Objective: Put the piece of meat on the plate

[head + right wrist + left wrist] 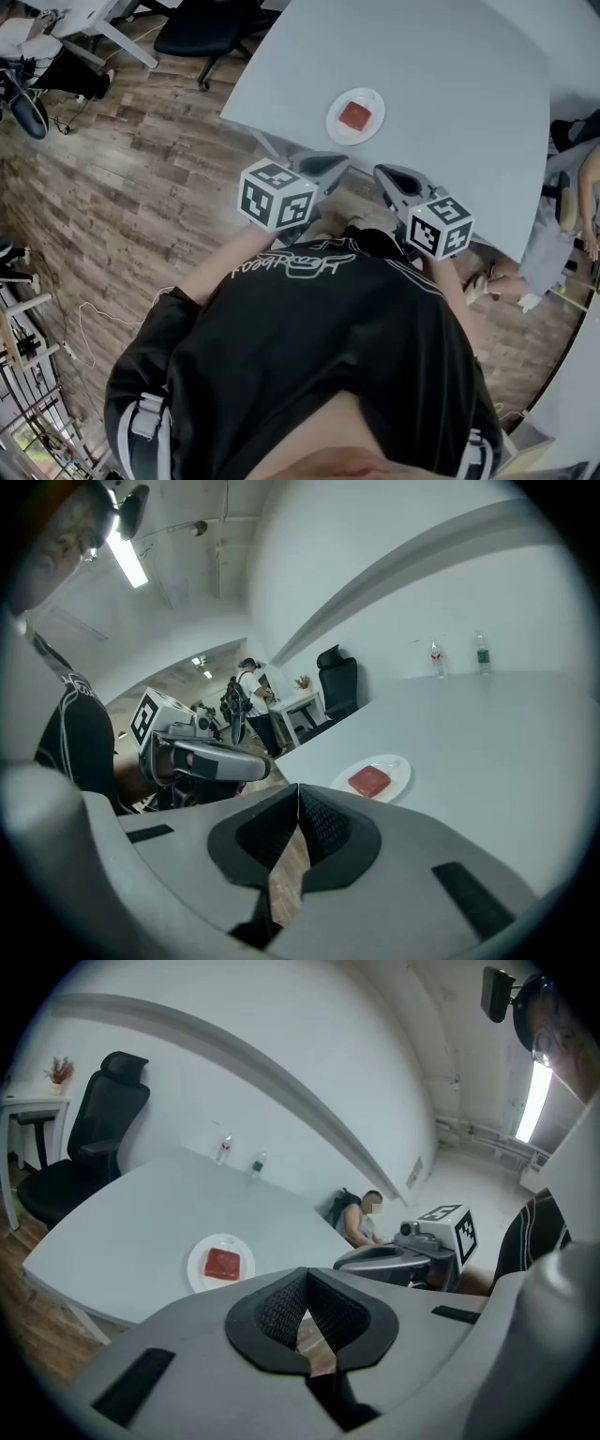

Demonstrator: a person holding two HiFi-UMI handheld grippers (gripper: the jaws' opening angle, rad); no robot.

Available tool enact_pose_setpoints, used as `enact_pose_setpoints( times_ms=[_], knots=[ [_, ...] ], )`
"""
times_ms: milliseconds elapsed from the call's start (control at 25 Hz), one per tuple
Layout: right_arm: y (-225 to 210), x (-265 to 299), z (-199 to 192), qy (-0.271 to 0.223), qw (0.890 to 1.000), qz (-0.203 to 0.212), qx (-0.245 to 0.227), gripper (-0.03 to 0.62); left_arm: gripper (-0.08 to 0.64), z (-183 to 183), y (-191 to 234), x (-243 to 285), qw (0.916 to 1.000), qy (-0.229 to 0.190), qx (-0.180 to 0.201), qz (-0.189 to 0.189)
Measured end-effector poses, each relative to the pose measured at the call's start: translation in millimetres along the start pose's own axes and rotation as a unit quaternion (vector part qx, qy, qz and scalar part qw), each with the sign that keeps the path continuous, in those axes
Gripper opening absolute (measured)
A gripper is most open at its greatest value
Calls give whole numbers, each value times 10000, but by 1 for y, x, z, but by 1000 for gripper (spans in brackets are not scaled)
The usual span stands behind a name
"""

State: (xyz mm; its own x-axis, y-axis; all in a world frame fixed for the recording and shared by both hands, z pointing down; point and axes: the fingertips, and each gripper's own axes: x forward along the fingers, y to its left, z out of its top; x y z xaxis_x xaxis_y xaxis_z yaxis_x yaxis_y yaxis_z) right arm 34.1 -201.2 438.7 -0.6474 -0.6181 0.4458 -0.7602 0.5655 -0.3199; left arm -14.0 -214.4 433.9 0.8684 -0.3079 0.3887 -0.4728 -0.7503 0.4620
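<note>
my left gripper (306, 1273) is clenched on nothing, short of the table (450, 84) edge. ahead of both tools the piece of meat (355, 115) already lies on the plate (333, 127). my right gripper (298, 790) is clamped empty too. i judge the task done, nothing left.

My left gripper (306, 1283) and right gripper (298, 799) are matt grey plastic, pads (279, 1309) black and ribbed. Ahead, the table (450, 66) is smooth, matt; beneath, the floor (141, 187) shows wood grain.
</note>
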Motion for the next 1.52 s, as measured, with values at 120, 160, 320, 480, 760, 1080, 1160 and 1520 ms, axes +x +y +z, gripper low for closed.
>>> enact_pose_setpoints(
  times_ms=[120,160,320,480,760,1080,1160,1520],
  knots=[
    [11,-8,3,-14,10000,40,-40,9,8,-2,-10,-8,10000,-48,-27,9],
    [13,-11,3,-14,10000,54,-37,9,8,-2,-14,-10,10000,-56,-12,19],
    [21,-16,-5,59,9998,176,-42,9,8,-14,-23,-14,9999,-29,52,143],
    [30,-31,-20,77,9996,278,-6,9,8,-32,-38,-16,9997,2,-99,241],
    [46,-84,-46,53,9996,286,1,9,8,-53,-95,-22,9995,-14,-78,295],
    [69,-142,-85,-79,9991,418,-57,9,8,-89,-162,-26,9992,-119,-6,379],
    [79,-158,-88,-145,9989,435,-92,9,8,-95,-181,-33,9991,-182,24,384],
    [122,-206,-100,-417,9974,480,-332,9,8,-120,-237,-61,9982,-370,174,448]
  ],
)
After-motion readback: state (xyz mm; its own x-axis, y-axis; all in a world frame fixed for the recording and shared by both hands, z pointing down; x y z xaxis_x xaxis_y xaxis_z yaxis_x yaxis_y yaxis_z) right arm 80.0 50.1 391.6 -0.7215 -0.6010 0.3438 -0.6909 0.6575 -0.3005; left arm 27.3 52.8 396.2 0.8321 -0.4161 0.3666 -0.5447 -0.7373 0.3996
